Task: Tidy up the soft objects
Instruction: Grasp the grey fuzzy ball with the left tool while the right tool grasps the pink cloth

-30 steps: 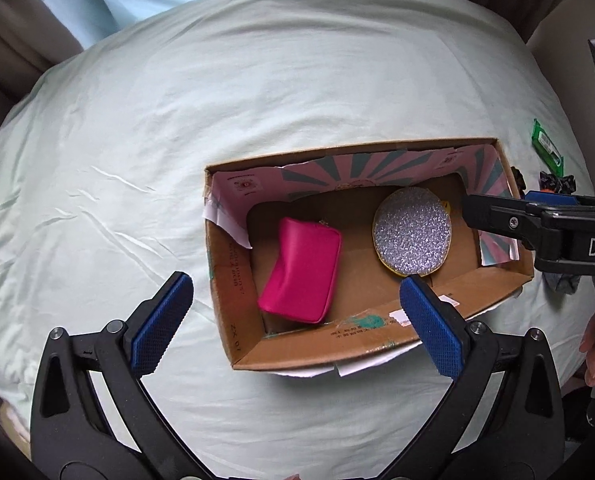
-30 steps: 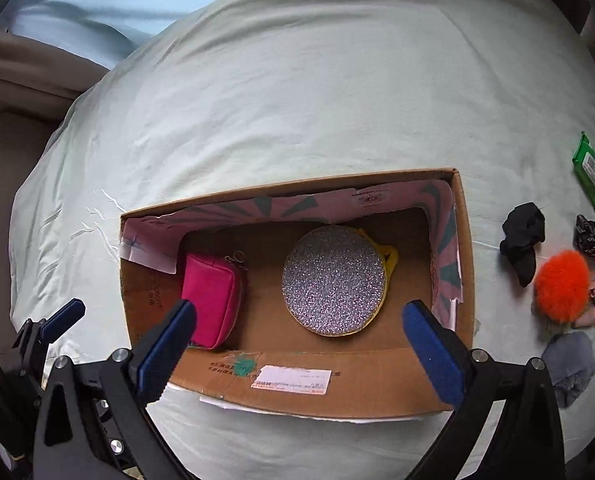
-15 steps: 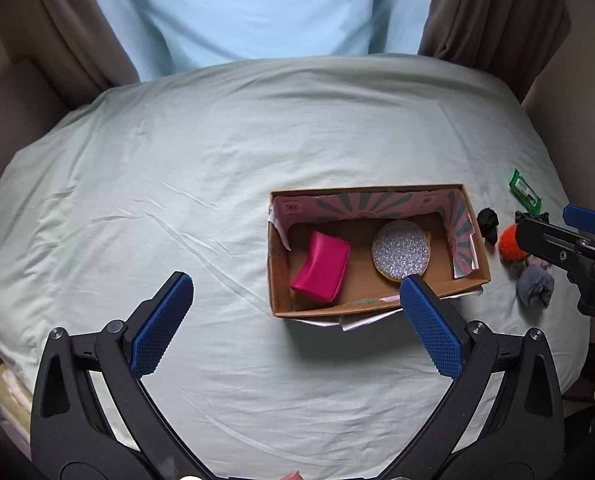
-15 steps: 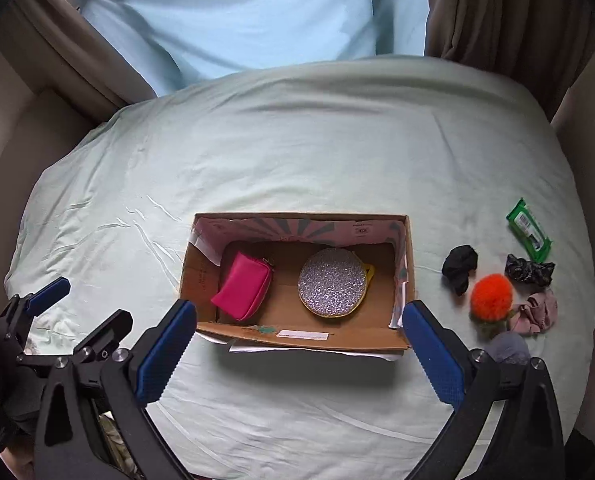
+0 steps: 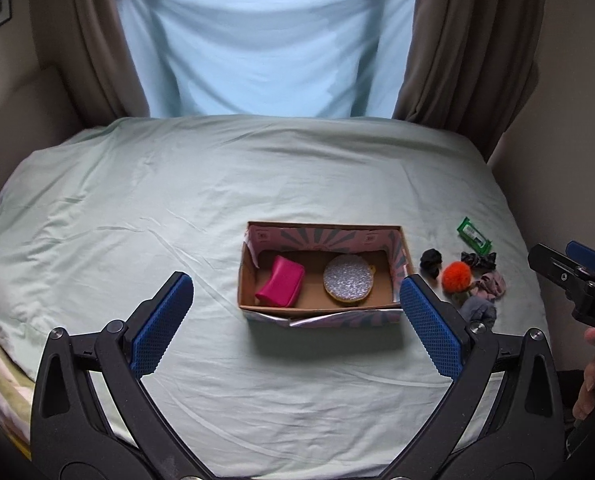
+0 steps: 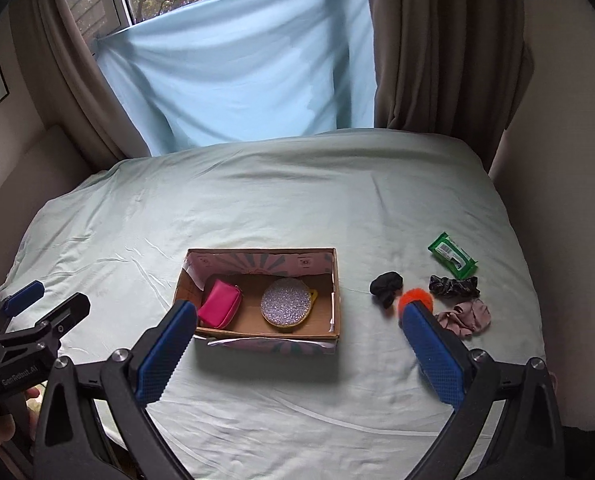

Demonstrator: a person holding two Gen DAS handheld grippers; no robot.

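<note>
An open cardboard box sits on the bed and holds a pink pouch and a round glittery purse. To its right lie a black scrunchie, an orange pompom, a patterned dark scrunchie, a pink scrunchie and a grey cloth. My left gripper and right gripper are both open and empty, held high and back from the box.
A green wipes packet lies at the right of the pale green bedsheet. A blue sheet covers the window between brown curtains. The bed's right edge runs near the wall.
Both grippers have pulled up and far back from the box, which now looks small on the bed. The window and curtains have come into view. Both stay open.
</note>
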